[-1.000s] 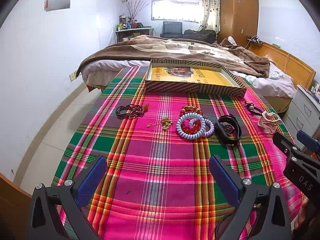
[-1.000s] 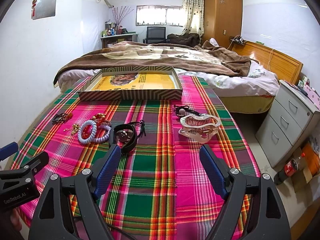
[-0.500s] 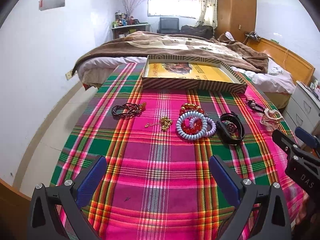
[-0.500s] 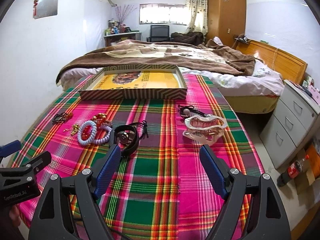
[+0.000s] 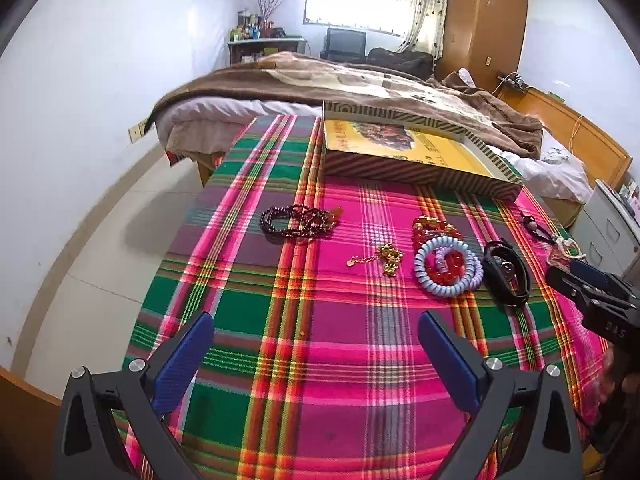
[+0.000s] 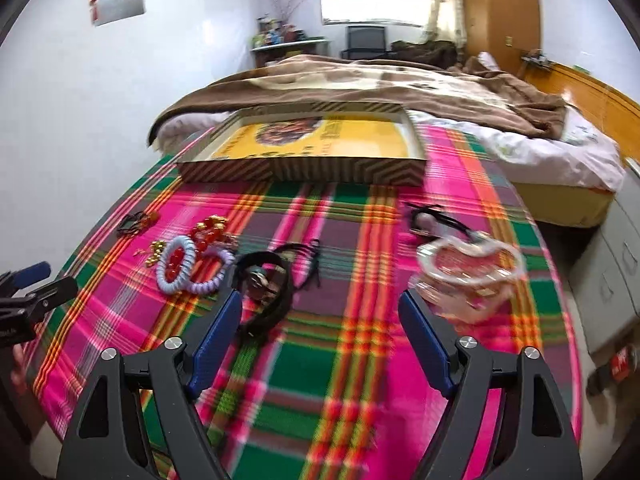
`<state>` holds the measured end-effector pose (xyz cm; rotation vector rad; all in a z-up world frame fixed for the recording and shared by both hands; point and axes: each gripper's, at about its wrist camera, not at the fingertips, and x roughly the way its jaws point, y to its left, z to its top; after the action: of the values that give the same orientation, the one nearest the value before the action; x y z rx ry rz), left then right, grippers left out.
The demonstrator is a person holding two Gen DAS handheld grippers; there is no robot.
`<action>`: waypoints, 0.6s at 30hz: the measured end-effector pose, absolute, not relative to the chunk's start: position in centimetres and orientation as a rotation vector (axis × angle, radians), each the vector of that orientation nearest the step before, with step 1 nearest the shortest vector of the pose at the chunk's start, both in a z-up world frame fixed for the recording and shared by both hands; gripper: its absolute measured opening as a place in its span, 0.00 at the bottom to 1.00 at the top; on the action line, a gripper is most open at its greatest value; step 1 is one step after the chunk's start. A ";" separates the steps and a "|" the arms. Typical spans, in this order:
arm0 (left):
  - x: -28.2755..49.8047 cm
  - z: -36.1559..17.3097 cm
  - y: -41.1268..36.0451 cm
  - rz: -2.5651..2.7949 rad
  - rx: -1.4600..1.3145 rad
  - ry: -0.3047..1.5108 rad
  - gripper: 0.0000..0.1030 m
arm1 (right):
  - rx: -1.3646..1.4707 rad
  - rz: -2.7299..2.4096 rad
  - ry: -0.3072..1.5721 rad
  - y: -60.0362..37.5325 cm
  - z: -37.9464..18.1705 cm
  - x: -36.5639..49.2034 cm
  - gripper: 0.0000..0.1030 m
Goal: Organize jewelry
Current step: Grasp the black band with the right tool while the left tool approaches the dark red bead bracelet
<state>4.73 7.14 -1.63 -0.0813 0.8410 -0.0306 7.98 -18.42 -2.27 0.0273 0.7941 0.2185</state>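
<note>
Moved in lower over the plaid tablecloth (image 5: pixel 328 360), left gripper (image 5: pixel 316 354) spread and empty, right gripper (image 6: pixel 320 332) closing on nothing. Nothing sorted yet: bead bracelets (image 5: pixel 298 220), gold chain (image 5: pixel 380 258), coil bands (image 5: pixel 446 268), black watch (image 6: pixel 264 276) mid-cloth; striped box (image 6: pixel 304 168) at far edge empty.

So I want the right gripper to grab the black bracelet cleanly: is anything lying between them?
Nothing visible. The right gripper, jaws closing with nothing between them, has only bare plaid cloth before the black bracelet, which lies just past its left finger.

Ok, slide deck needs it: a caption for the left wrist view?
Open left gripper above plaid cloth, facing beads, bracelets and striped box.
</note>
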 end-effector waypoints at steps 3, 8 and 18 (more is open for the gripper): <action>5.5 -2.2 7.4 -0.063 -0.104 0.864 1.00 | 0.059 0.240 0.845 -18.0 -3.2 9.5 0.57; 6.1 -2.7 7.8 -0.078 -0.114 0.888 1.00 | 0.051 0.266 0.898 -17.0 -4.2 10.0 0.39; 6.7 -3.1 8.0 -0.092 -0.128 0.907 1.00 | 0.112 0.297 0.931 -17.2 -4.8 10.7 0.31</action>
<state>6.69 7.98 -3.13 -0.1277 0.9070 -0.0925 10.70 -17.17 -4.82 0.1118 0.9312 0.2970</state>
